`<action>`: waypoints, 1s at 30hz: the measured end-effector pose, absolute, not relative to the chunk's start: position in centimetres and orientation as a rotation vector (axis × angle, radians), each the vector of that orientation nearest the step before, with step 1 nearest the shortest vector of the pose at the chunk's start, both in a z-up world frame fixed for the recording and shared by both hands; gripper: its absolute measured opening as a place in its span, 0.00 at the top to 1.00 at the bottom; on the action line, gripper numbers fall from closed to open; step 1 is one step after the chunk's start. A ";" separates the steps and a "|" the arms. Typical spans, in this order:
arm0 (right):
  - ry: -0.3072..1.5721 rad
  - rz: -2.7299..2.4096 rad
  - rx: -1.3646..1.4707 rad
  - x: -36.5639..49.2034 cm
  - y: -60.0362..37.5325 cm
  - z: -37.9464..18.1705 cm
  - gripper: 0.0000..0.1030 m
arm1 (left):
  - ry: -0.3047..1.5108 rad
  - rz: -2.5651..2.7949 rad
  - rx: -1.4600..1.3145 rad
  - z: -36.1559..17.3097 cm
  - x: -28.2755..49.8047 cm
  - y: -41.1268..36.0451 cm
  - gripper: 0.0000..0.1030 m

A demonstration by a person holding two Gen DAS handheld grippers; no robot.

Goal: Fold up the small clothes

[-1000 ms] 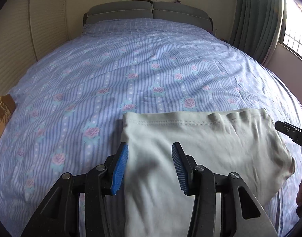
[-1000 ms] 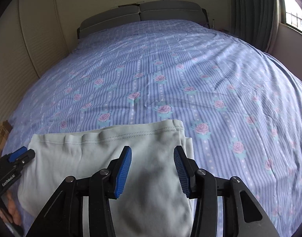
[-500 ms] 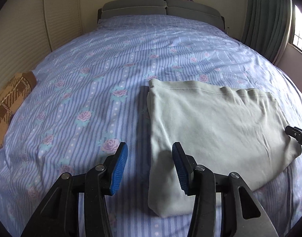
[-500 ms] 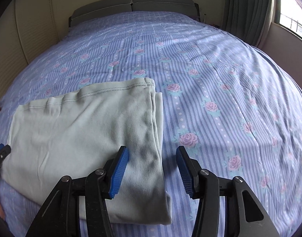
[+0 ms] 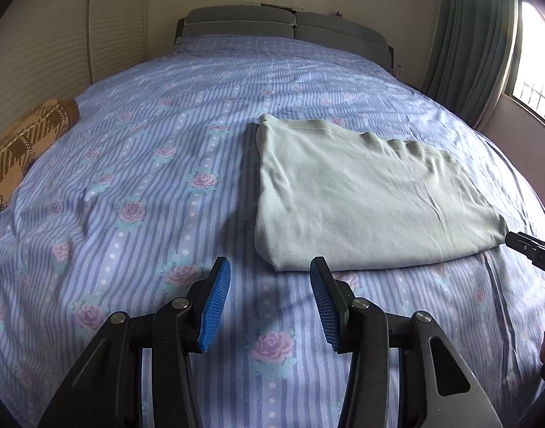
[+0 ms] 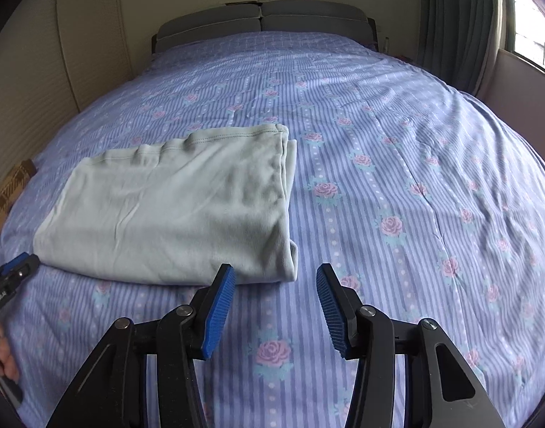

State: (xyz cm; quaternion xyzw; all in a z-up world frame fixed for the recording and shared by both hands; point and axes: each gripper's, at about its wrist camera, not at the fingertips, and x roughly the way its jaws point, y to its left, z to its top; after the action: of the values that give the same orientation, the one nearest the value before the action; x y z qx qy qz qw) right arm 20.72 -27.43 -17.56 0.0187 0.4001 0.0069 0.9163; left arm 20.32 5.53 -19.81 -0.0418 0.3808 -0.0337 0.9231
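Note:
A pale green folded garment lies flat on the bed as a neat rectangle. My left gripper hovers just short of the garment's near left corner, open, with only bedsheet between its blue pads. My right gripper hangs just short of the near right corner; its jaws are closing a little and nothing is between them. Each gripper's tip shows at the edge of the other's view: the right gripper and the left gripper.
The bed carries a blue striped sheet with roses. A brown plaid cloth lies at the left edge. A grey headboard is at the far end, and a curtain hangs by a window on the right.
Both grippers drew back off the garment toward the near edge of the bed. The garment, earlier under the fingers, now lies wholly beyond them.

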 end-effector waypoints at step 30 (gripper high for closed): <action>0.813 -0.030 0.213 20.9 -29.2 -18.0 0.58 | 0.773 0.035 0.013 -19.0 20.5 3.4 0.66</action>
State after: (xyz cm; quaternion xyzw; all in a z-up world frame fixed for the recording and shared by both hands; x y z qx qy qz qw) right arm 20.92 -29.20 -17.98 0.1034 0.3945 -0.0144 0.9129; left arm 20.51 3.41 -19.00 0.0062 0.3769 0.0170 0.9261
